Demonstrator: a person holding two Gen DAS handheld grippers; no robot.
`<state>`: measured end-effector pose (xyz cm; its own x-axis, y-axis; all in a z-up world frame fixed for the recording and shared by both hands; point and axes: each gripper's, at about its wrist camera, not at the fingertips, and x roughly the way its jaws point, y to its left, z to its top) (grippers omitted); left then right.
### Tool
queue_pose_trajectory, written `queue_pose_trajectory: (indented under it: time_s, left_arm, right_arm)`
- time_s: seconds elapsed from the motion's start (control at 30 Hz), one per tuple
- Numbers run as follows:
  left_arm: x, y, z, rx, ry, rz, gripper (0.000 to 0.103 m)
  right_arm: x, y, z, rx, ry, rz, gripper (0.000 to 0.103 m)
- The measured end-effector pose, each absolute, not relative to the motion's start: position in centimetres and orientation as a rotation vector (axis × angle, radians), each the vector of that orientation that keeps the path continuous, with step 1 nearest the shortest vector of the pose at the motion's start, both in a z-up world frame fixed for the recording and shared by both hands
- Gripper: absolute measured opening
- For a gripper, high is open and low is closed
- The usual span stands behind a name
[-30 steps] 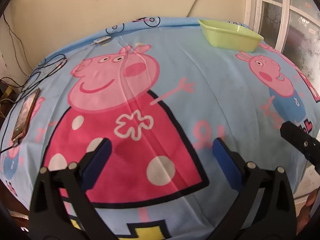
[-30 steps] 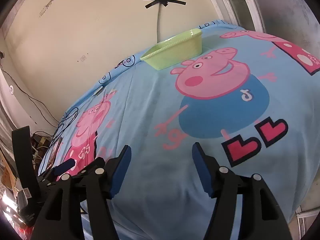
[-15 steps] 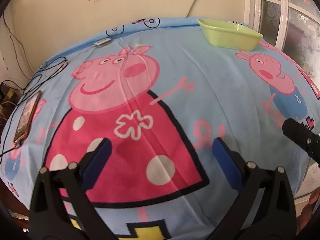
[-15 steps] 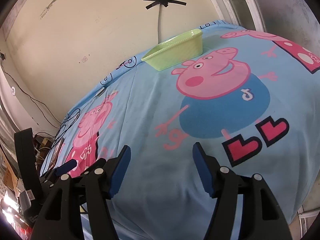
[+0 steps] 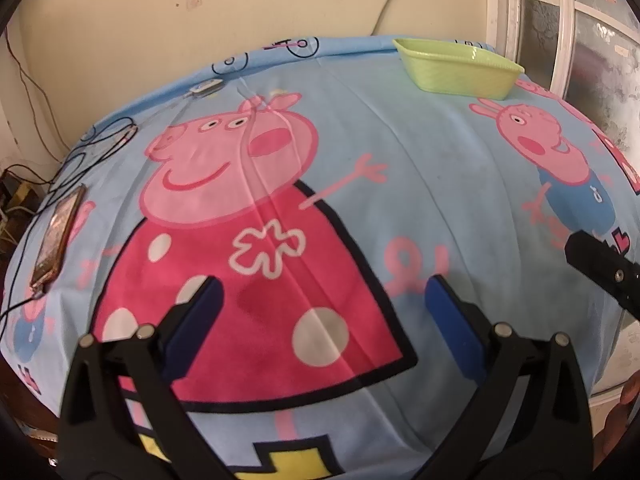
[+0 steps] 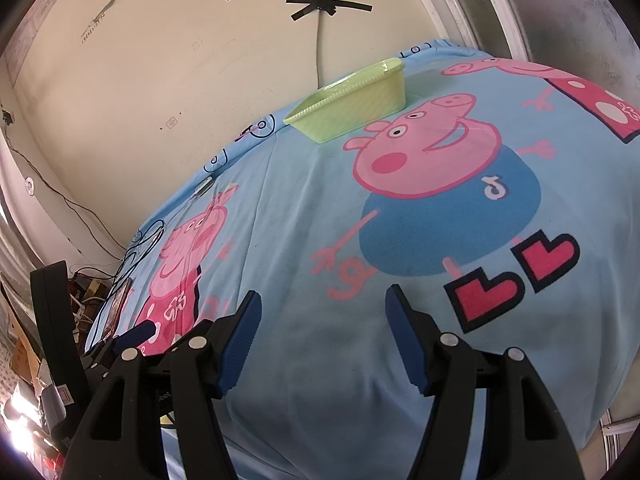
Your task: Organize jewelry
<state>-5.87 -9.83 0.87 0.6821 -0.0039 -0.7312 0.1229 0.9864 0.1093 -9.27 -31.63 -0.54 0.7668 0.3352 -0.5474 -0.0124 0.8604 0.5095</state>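
no jewelry can be made out with certainty; only a faint pale strand (image 5: 256, 136) is seen left of centre in the left view. the green tray (image 5: 458, 68) sits at upper right, apparently empty. since a second ago little has changed beyond a slight drift, so sorting seems not begun. the left gripper (image 5: 320, 310) and right gripper (image 6: 322, 332) are held spread wide, empty, above the blue cartoon sheet (image 5: 420, 168).

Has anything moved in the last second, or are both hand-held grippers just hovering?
Almost nothing changed. The right hand-held gripper drifted slightly; the green basket and cloth sit a touch differently in its view. Nothing was taken hold of or let go. The left hand-held gripper stays open over the printed cloth, and the phone is unmoved.
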Motion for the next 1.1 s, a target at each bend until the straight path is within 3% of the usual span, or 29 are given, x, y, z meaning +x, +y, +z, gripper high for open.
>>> queue_pose_trajectory:
  time_s: [1.1]
  left_arm:
    - [-6.06, -10.16, 0.97, 0.194, 0.808, -0.054, 0.097]
  right_arm:
    - [-9.59, -31.16, -0.44, 0.500, 0.677, 0.194, 0.043]
